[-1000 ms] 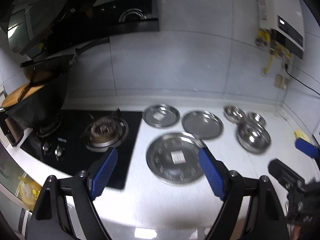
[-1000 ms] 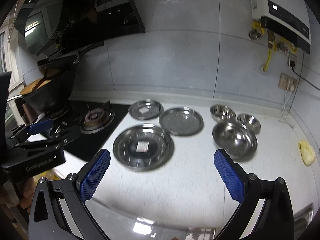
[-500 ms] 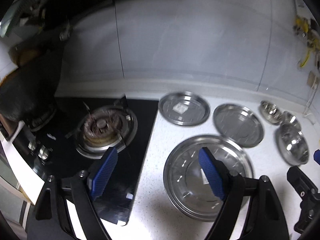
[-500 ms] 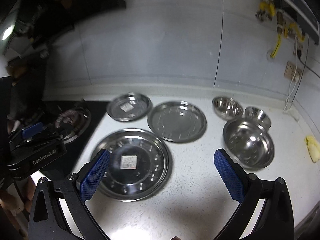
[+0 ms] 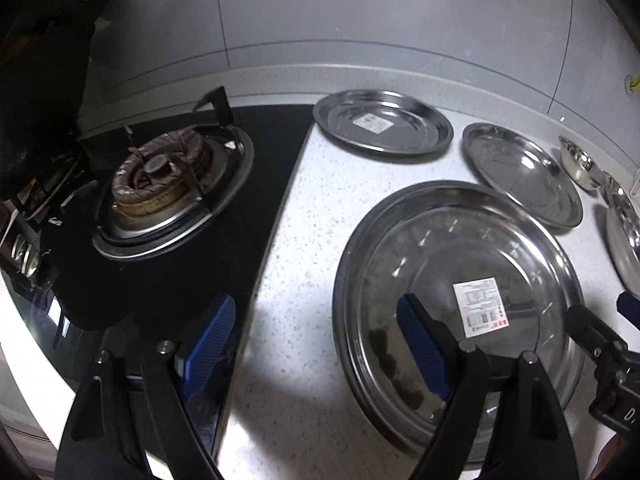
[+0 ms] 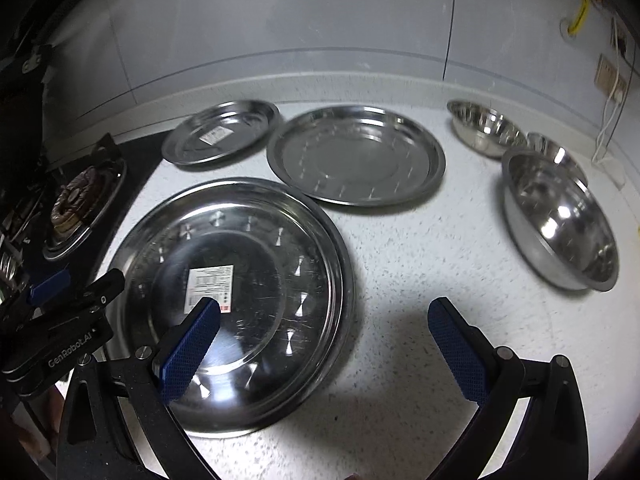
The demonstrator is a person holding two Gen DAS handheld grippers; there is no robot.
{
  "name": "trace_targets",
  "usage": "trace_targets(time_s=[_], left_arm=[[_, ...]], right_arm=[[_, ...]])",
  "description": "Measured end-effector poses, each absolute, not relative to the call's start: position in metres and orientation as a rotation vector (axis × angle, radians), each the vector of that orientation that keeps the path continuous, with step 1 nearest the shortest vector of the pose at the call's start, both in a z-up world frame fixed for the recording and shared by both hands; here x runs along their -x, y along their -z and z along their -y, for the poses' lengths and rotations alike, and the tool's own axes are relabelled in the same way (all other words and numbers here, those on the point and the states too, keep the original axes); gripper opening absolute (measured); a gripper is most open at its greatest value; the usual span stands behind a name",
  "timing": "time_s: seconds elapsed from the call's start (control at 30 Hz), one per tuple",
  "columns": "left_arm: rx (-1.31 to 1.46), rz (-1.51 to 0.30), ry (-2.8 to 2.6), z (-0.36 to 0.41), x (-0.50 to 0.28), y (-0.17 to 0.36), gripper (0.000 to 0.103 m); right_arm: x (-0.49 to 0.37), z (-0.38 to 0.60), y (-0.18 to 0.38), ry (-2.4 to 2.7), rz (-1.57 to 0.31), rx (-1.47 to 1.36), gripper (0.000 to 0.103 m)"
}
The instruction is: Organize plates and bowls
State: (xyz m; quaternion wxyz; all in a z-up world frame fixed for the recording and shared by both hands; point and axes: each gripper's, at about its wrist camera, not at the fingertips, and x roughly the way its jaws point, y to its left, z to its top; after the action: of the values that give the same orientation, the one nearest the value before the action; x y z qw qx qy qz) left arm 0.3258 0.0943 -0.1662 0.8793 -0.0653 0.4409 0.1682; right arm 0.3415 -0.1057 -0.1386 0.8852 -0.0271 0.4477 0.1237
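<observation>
Left wrist: left tool point(image 5: 316, 336) wide, empty. It has dropped in close since a second ago; big plate point(image 5: 460, 300) now fills 3–5 o'clock, right pad over its left rim, left pad over the hob point(image 5: 168, 184).

Right wrist: right tool point(image 6: 324, 344) also wide, empty, also lower. Big plate point(image 6: 232, 296) at 8 o'clock, medium plate point(image 6: 356, 160) at 12, large bowl point(image 6: 560, 216) at 2, all on the bench point(image 6: 400, 264).

Reads as approach done; likely rim grasp next, nothing stacked yet.

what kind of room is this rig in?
Most likely a home kitchen: a gas burner set in a black hob, a speckled countertop against a tiled wall, and steel plates and bowls laid out.
</observation>
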Motion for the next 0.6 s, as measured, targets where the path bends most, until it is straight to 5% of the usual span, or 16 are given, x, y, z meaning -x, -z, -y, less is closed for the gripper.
trace_targets(time_s=[0.2, 0.43, 0.6], left_arm=[[0.174, -0.969, -0.32, -0.097, -0.339, 0.18, 0.083], [0.177, -0.995, -0.269, -0.094, -0.349, 0.183, 0.081], [0.153, -1.0, -0.226, -0.089, -0.351, 0.182, 0.074]], right_arm=[[-0.351, 0.101, 0.151, -0.293, -0.975, 0.048, 0.101], [-0.351, 0.094, 0.165, -0.337, -1.013, 0.05, 0.068], [-0.346, 0.093, 0.165, -0.353, -0.993, 0.076, 0.06]])
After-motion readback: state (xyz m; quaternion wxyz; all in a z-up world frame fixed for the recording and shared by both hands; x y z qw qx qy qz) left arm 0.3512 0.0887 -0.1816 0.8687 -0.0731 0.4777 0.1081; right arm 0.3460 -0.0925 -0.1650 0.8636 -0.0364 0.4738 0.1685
